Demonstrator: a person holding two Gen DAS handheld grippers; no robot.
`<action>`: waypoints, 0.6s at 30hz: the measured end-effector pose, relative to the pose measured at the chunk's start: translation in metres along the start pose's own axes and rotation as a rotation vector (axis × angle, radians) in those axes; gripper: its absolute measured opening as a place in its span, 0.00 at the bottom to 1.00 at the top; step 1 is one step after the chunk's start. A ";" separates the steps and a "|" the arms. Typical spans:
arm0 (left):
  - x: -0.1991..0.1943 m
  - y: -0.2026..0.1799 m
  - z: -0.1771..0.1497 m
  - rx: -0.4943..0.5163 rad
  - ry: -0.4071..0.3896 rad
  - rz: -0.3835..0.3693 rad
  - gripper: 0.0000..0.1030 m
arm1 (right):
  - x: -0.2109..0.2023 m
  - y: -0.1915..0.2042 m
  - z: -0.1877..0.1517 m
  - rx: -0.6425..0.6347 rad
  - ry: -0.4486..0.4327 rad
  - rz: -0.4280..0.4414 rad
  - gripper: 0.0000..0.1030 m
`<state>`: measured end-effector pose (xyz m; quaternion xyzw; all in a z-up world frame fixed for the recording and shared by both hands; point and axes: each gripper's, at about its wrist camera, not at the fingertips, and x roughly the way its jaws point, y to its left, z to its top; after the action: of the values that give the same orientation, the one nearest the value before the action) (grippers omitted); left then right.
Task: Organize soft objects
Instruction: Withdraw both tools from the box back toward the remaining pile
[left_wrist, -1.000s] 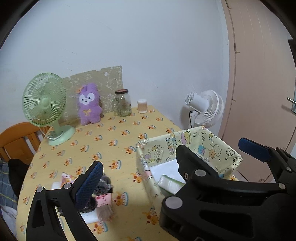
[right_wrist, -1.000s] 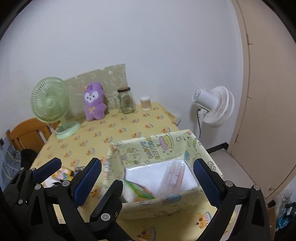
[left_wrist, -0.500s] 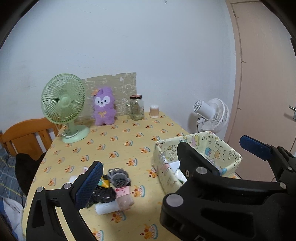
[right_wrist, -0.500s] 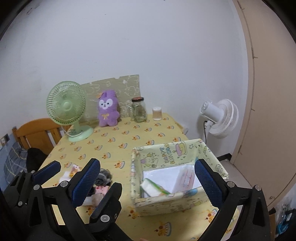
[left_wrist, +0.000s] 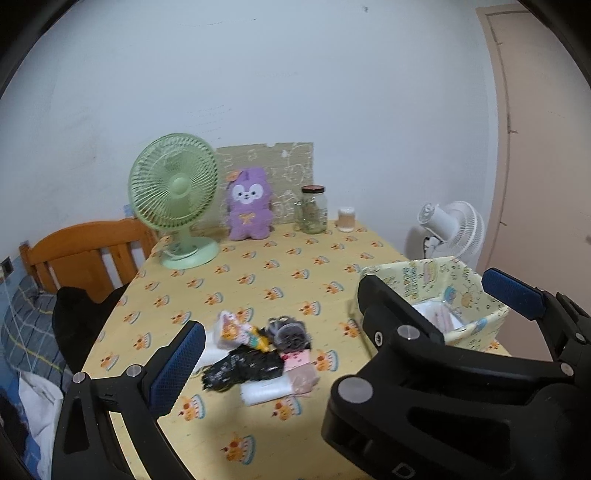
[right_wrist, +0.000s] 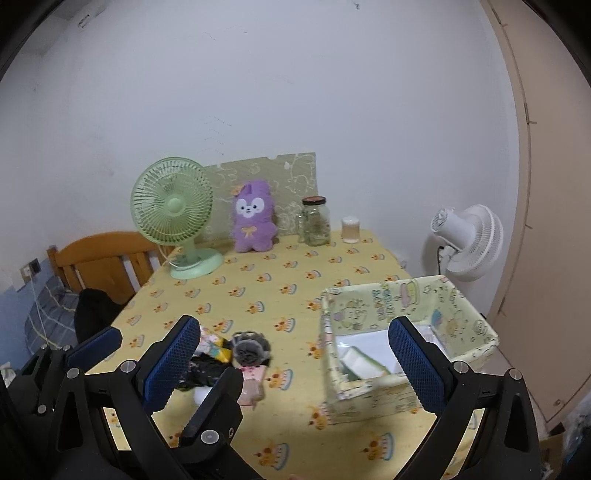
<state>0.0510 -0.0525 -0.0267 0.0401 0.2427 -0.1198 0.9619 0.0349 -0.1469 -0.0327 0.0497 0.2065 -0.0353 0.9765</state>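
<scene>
Your left gripper hangs above the table with its fingers spread wide and nothing between them, and your right gripper is just as wide and just as empty. The thing to go for is the pile of soft things: a black crinkled bag, a grey fuzzy roll, a pink packet and a white packet, all touching in one heap on the yellow cloth. In the left camera the pile sits at about 7 o'clock from the midpoint of the fingers, close to the left finger's blue pad and well apart from the right one. In the right camera the same pile lies at about 9 o'clock, partly hidden behind that gripper's left finger, while the fabric box sits at 3 o'clock with white packs already inside. The heap's long axis runs roughly from 10 o'clock to 4 o'clock in the left view, so a grasp across the short way looks easier. I judge the left gripper the nearer one to the pile, and the right one nearer to the box. Neither is touching anything yet; you'd need to come down and swing left before closing.
</scene>
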 end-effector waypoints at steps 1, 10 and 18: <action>0.000 0.001 -0.003 -0.001 0.001 0.005 1.00 | 0.001 0.004 -0.002 -0.003 0.004 0.004 1.00; 0.010 0.025 -0.031 -0.014 0.042 0.036 1.00 | 0.015 0.031 -0.026 -0.058 0.034 0.010 1.00; 0.030 0.042 -0.055 -0.037 0.104 0.067 1.00 | 0.044 0.048 -0.051 -0.069 0.117 0.039 1.00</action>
<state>0.0618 -0.0102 -0.0885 0.0366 0.2932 -0.0807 0.9519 0.0589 -0.0959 -0.0931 0.0221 0.2633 -0.0063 0.9644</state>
